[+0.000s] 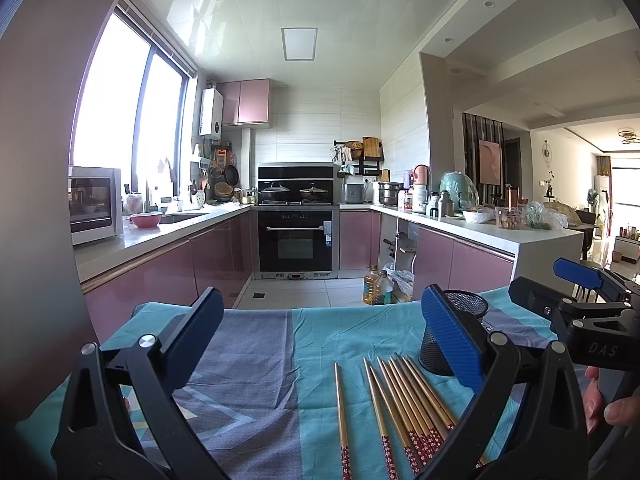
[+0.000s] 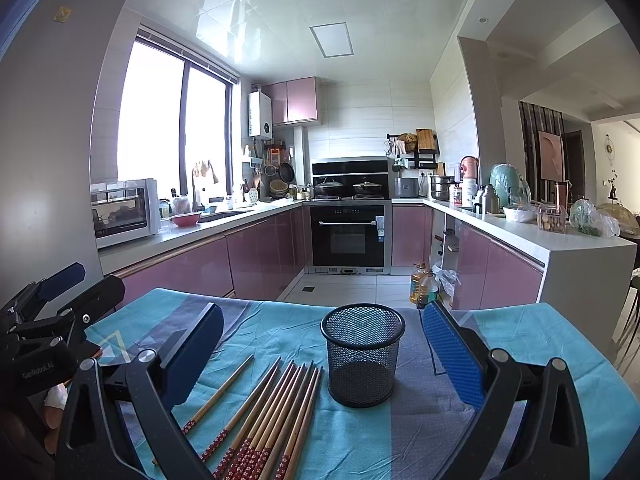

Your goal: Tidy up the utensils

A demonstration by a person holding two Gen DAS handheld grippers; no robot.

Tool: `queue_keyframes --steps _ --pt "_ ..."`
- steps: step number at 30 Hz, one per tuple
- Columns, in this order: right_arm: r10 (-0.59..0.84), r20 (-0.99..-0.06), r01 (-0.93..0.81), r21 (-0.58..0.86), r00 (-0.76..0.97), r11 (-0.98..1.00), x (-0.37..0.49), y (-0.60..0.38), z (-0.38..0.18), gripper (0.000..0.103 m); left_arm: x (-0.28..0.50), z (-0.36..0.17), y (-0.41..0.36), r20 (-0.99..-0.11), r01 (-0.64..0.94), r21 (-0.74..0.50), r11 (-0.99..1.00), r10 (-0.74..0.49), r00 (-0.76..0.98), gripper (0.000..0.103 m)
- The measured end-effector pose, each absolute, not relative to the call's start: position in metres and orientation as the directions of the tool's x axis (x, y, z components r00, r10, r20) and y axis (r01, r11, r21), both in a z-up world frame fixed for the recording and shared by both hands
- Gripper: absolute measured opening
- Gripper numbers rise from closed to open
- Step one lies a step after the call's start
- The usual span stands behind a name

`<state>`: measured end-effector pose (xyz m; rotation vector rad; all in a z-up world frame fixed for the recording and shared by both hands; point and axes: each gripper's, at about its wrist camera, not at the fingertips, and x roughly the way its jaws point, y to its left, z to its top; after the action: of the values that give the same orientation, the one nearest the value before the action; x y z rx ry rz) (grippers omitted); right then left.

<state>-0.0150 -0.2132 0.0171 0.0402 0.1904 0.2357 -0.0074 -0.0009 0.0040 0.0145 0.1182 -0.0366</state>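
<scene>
Several wooden chopsticks (image 2: 276, 408) with red patterned ends lie side by side on a blue and grey cloth (image 2: 416, 432); one lies a little apart to the left. They also show in the left wrist view (image 1: 404, 404). A black mesh holder (image 2: 363, 354) stands upright and empty just right of them; in the left wrist view the holder (image 1: 452, 332) is partly hidden behind my right finger. My left gripper (image 1: 324, 336) is open and empty above the cloth, left of the chopsticks. My right gripper (image 2: 324, 344) is open and empty, with the holder between its fingers.
The cloth-covered table ends at a far edge (image 2: 280, 300), beyond which is a tiled kitchen floor with oil bottles (image 2: 422, 284). Pink cabinets and counters (image 2: 520, 236) run on both sides, with an oven (image 2: 348, 236) at the back.
</scene>
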Motion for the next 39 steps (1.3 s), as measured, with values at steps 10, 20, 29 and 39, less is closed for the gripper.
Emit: queue_keyframes --steps 10,20,29,39 --pt "0.235 -0.181 -0.227 0.063 0.955 0.972 -0.0157 -0.2139 0.0155 0.097 -0.0056 0.0018 -0.0042 -0.118 0.039 0.011 0.999 -0.038 0.992 0.097" --pt "0.233 -0.178 -0.225 0.065 0.956 0.972 -0.0168 -0.2156 0.0154 0.097 -0.0073 -0.0002 -0.004 -0.118 0.04 0.013 0.999 -0.038 0.992 0.097" --pt "0.232 -0.174 -0.225 0.061 0.957 0.973 -0.0186 -0.213 0.0162 0.097 -0.0072 -0.0003 -0.0043 -0.119 0.04 0.013 0.999 -0.038 0.992 0.097" --pt "0.231 -0.171 -0.224 0.059 0.958 0.973 -0.0199 -0.2102 0.0176 0.097 -0.0072 0.0 -0.0047 -0.119 0.039 0.014 0.999 -0.037 0.992 0.097"
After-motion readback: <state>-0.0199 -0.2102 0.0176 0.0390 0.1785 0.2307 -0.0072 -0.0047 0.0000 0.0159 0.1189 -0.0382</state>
